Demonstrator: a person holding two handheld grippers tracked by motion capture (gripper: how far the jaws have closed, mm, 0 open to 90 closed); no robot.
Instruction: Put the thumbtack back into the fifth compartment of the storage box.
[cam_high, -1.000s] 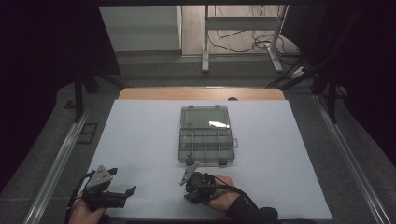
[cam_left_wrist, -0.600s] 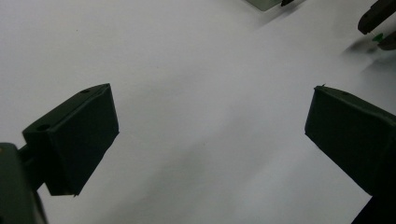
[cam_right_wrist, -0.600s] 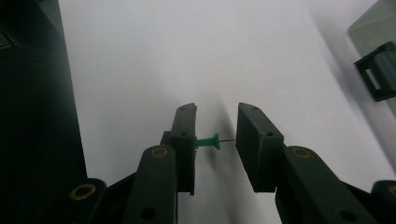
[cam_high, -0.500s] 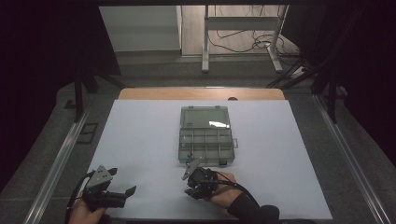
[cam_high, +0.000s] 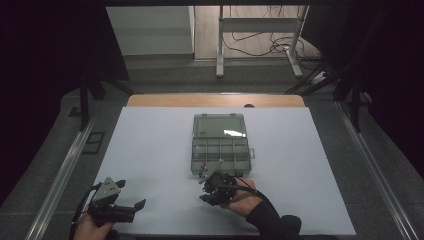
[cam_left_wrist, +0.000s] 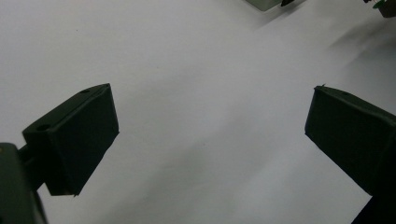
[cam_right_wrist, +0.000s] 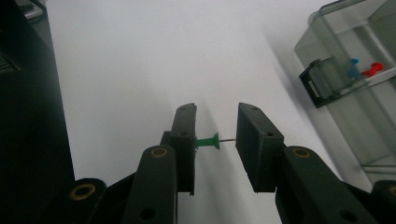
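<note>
Right claw (cam_high: 204, 176), green pushpin (cam_right_wrist: 208, 141) between its jaws, now slightly nearer the box (cam_high: 220, 143).

Dim room, dark at both sides and brighter at the far middle. White sheet (cam_high: 150, 150) spread over the table, a strip of bare wooden tabletop (cam_high: 215, 100) showing at its far edge. Grey carpeted floor (cam_high: 45, 165) around, metal rails (cam_high: 62, 172) along left and right. Beyond, a pale panel (cam_high: 150, 30) at the far left, a white metal frame (cam_high: 260, 30) standing on light flooring, loose cables (cam_high: 270, 47) tangled beneath it.
</note>
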